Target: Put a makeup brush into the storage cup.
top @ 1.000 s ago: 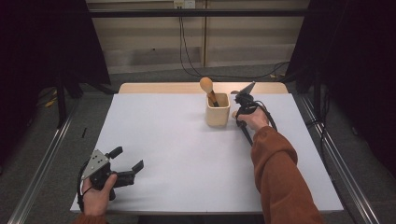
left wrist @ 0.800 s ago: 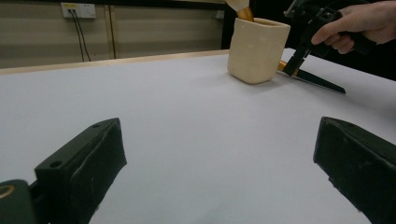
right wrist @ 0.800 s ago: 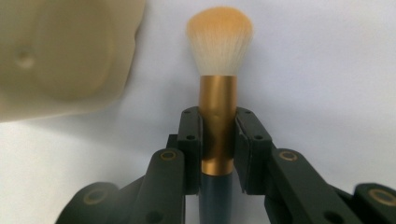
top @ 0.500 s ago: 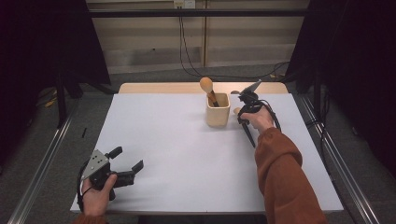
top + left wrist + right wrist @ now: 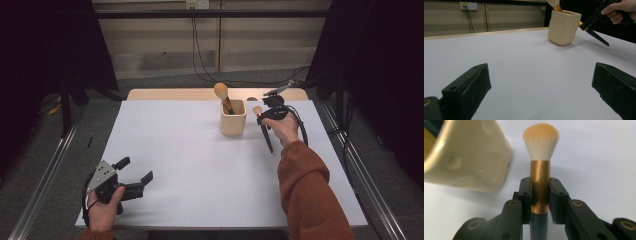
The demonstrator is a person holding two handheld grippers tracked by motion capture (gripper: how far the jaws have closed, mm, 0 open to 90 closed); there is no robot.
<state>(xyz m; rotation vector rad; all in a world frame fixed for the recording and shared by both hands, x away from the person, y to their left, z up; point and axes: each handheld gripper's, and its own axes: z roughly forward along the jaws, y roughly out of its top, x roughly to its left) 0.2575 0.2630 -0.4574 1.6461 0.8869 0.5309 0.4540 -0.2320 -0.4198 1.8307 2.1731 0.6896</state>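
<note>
right gripper (image 5: 539, 195): clamped on the brush (image 5: 540, 157) at its gold ferrule, bristles pointing away, dark handle trailing back toward the person
brush position: held off the worktop (image 5: 190, 165), just beside the cup (image 5: 233, 118), on its right
cup: cream, far centre; one brush (image 5: 223, 96) already stands in it
progress: looks like one brush stowed, the second not yet in
left gripper (image 5: 134, 184): jaws wide apart, holding nothing, near corner, well apart from the cup
obstacles: standing brush takes part of the cup mouth
</note>
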